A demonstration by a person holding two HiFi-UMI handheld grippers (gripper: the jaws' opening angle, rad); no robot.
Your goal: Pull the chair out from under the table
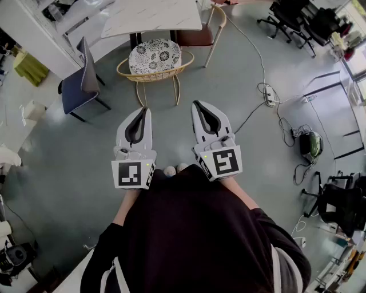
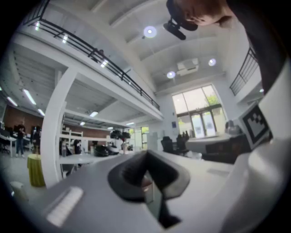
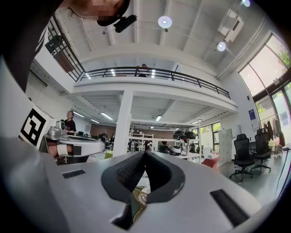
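"Where does the chair stand?"

"The wicker chair (image 1: pixel 155 73), with its patterned cushion (image 1: pixel 154 56), is on the grey floor (image 1: pixel 229 86) ahead of the person, right at the near edge of the white table (image 1: pixel 151 16). Most of the seat lies clear of the tabletop."

"And the grippers?"

"They hover side by side close to the person's body, well apart from the chair. The left gripper (image 1: pixel 146 111) (image 2: pixel 146 154) is clenched, tips meeting on nothing. The right gripper (image 1: pixel 197 105) (image 3: pixel 144 154) is likewise closed and empty."
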